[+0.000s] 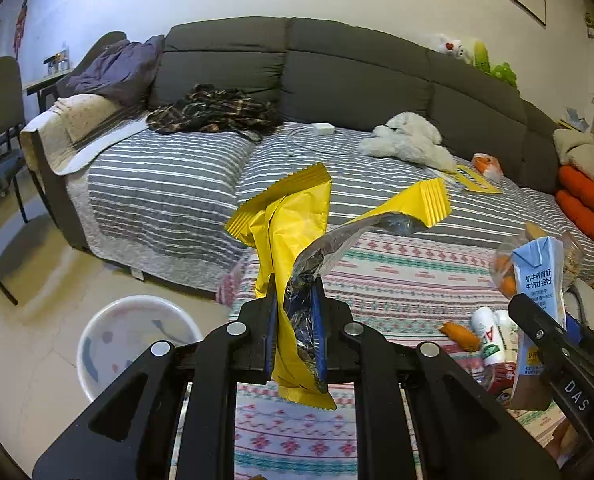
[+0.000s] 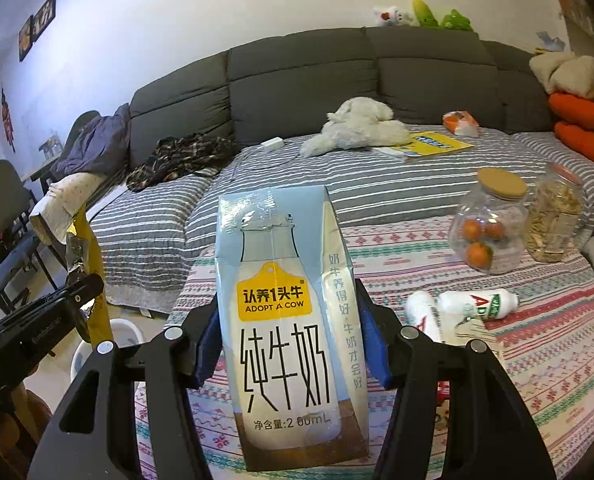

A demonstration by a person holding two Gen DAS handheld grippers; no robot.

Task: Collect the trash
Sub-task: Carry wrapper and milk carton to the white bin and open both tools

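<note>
Left gripper (image 1: 295, 320): fingers clamped on yellow wrapper (image 1: 293, 232), long axis upright, torn top flaring toward sofa (image 1: 337, 68) | Right gripper (image 2: 291, 334): fingers gripping milk carton (image 2: 285, 320) by its sides, upright, label facing camera | Both above patterned surface (image 2: 557, 340) | White bin (image 1: 109, 340) on floor, lower left.

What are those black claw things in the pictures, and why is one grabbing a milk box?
They are two grabbing tools a person holds, one per hand, each with a camera looking along its fingers. The left gripper is pinching a yellow wrapper. The right gripper squeezes a milk carton. Both are trash being collected. On the patterned tablecloth lie two small white bottles, a jar of oranges and a jar of snacks. A white bin waits on the floor.
</note>
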